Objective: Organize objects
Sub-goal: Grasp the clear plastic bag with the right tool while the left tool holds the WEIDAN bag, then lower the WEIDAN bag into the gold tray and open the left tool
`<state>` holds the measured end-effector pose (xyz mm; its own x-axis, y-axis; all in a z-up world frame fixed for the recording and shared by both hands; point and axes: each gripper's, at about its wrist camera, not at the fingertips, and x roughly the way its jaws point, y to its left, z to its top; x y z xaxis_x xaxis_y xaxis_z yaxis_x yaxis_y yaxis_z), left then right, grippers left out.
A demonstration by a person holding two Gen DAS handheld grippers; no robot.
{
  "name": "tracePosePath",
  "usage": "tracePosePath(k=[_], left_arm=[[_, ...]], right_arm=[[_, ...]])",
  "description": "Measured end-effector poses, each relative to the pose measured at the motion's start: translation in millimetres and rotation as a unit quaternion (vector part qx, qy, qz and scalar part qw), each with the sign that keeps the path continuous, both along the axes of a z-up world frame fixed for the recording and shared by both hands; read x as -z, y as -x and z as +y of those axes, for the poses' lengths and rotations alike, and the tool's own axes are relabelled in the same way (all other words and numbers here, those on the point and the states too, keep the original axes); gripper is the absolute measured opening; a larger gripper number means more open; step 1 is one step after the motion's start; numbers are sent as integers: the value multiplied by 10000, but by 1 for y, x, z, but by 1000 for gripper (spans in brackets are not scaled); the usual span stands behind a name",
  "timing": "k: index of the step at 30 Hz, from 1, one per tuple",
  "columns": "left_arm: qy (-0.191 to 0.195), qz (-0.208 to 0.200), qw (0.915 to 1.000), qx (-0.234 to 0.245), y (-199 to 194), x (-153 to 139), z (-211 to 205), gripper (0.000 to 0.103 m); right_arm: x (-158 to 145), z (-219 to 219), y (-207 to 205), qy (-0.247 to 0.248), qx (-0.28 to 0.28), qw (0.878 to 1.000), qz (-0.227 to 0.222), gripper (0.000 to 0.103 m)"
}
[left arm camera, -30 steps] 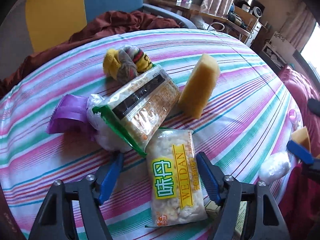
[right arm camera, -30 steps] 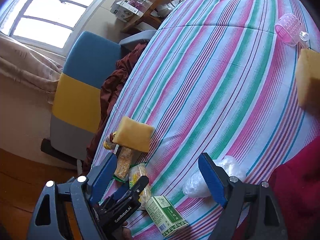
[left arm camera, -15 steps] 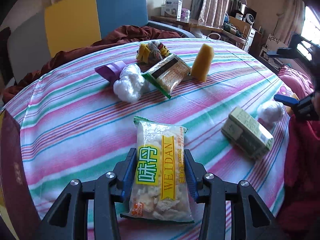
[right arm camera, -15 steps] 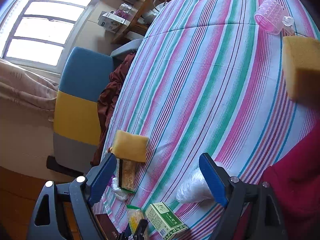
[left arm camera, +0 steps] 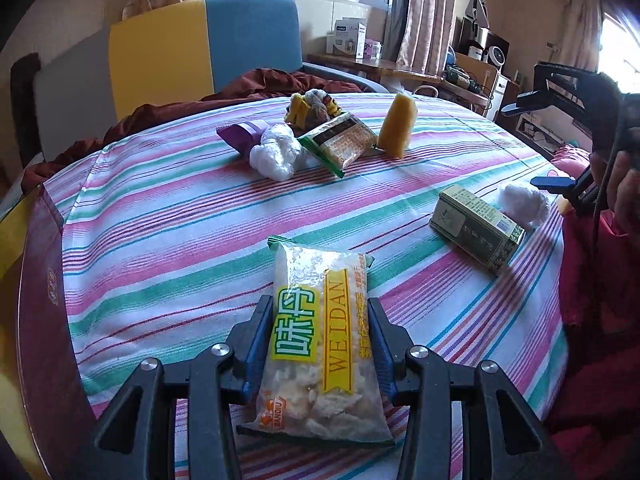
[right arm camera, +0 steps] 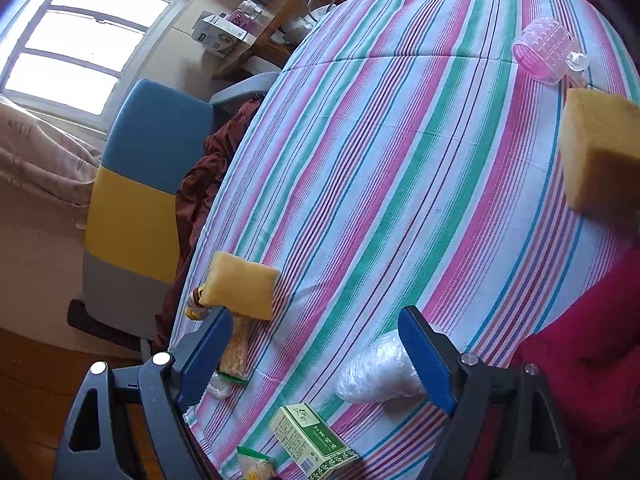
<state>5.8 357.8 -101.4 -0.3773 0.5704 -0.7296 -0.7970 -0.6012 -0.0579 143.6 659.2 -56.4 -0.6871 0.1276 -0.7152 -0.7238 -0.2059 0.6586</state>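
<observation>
My left gripper [left arm camera: 319, 308] is shut on a clear snack bag [left arm camera: 316, 276] with a yellow-green label, held just above the striped tablecloth [left arm camera: 180, 240] near its front edge. Far back lies a cluster: purple pouch [left arm camera: 240, 136], white plastic wad [left arm camera: 276, 152], cracker pack [left arm camera: 340, 140], upright yellow sponge [left arm camera: 394, 130], rolled socks [left arm camera: 312, 106]. My right gripper [right arm camera: 316, 316] stands open over the cloth, with a second plastic wad [right arm camera: 380, 372] by its right finger and a green tea box [right arm camera: 312, 440] below. The same box [left arm camera: 476, 236] lies right of the bag.
A second sponge [right arm camera: 600, 152] and a pink hair roller [right arm camera: 544, 50] sit at the table's far side. A blue-and-yellow chair [left arm camera: 200, 48] with dark red cloth stands behind. A maroon box [left arm camera: 40, 280] edges the left; a person's red garment [left arm camera: 600, 300] borders the right.
The left gripper closed on the snack bag and pulled it back from the cluster toward the near edge. The right gripper has stayed open and hardly moved.
</observation>
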Motion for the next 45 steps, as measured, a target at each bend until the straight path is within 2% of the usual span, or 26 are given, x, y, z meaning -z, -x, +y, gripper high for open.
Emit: tracePosePath(k=[3, 6, 10, 17, 19, 20, 21, 22, 23, 24, 26, 34, 39, 45], left_arm=[[-4, 56, 10000, 14, -1, 1, 0, 46], [-47, 38, 10000, 21, 0, 1, -1, 46], [-84, 30, 10000, 10, 0, 2, -1, 46], [-113, -3, 9999, -9, 1, 2, -1, 46], [-119, -8, 9999, -16, 1, 2, -1, 46], [-122, -14, 9999, -16, 1, 2, -1, 46], [-130, -28, 9999, -19, 1, 2, -1, 46], [-136, -38, 9999, -20, 1, 2, -2, 46], [-139, -44, 9999, -19, 1, 2, -1, 46], [-143, -46, 9999, -23, 1, 2, -2, 46], [-164, -68, 9998, -36, 1, 2, -3, 45], [-117, -137, 9998, -37, 1, 1, -2, 45], [65, -188, 9998, -60, -4, -5, -6, 45], [-278, -236, 9991, -230, -6, -39, -33, 45]], right_arm=[[2, -4, 4, -193, 76, 9974, -697, 86], [9, -8, 16, -205, -216, 9929, -1156, 86], [13, -11, 25, -275, -403, 9881, -1458, 86], [17, -10, 30, -299, -579, 9851, -1589, 85], [17, -11, 31, -354, -634, 9832, -1674, 80], [17, -12, 33, -401, -673, 9811, -1769, 74], [18, -13, 36, -459, -733, 9780, -1901, 62], [18, -15, 40, -517, -823, 9745, -2020, 55], [20, -18, 45, -574, -949, 9706, -2136, 40], [21, -21, 50, -651, -1085, 9657, -2267, 38], [20, -26, 57, -886, -1240, 9576, -2447, 36], [22, -25, 56, -942, -1323, 9554, -2467, 36], [23, -26, 55, -983, -1405, 9525, -2517, 36], [25, -30, 56, -1088, -1520, 9447, -2694, 36]])
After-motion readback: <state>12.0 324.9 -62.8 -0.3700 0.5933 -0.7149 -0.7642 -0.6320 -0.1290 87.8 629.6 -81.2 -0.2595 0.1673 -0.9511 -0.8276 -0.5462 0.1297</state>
